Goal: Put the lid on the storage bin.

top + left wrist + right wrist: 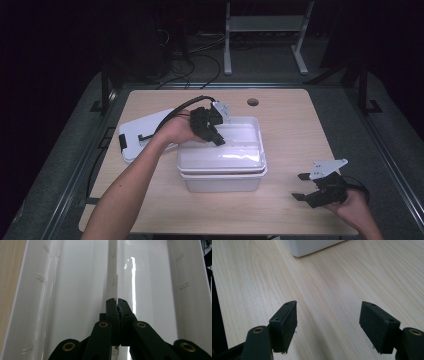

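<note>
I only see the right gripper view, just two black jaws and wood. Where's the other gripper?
Observer: The left gripper is reaching down into the white box.
Operator: Is it holding anything?
Observer: Yes. The left gripper view shows its jaws shut on a thin white edge that runs along the inside of the box.
Operator: Where's the lid?
Observer: In the high view, a white lid with a black latch lies on the table, left of the box.
</note>
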Action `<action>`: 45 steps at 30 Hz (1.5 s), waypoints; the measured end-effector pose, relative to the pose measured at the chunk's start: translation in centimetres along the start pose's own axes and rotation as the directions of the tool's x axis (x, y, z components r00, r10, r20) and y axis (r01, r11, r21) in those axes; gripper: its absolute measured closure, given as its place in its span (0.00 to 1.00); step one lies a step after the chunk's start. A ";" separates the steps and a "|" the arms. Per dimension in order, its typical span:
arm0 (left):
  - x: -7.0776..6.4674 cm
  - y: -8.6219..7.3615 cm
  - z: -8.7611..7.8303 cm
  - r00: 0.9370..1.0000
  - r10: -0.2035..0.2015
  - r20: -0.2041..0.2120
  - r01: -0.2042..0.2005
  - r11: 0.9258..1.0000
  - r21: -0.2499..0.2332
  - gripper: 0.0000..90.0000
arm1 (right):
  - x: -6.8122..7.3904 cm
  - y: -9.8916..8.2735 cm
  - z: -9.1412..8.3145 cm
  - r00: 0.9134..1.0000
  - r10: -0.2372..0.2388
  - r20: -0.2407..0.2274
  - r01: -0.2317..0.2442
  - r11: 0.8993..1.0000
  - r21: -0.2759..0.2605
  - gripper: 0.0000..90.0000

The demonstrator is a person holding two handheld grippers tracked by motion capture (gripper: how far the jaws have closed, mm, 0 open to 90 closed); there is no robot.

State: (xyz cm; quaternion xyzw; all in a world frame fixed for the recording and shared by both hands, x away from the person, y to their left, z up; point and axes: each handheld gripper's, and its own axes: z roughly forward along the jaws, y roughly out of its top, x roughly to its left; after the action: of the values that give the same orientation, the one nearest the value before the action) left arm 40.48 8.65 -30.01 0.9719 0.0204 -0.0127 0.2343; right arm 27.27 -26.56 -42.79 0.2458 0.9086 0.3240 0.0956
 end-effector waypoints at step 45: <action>-0.1 -2.4 -3.1 1.000 -0.015 -0.004 0.015 1.000 -0.014 0.83 | -0.2 -0.2 0.2 1.000 0.018 0.003 -0.018 1.000 0.007 0.32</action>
State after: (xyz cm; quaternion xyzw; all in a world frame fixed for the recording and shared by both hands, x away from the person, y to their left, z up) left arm 40.32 12.18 -28.28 0.9700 0.0280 -0.0125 0.2410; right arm 27.44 -26.65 -43.07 0.2547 0.9074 0.3212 0.0931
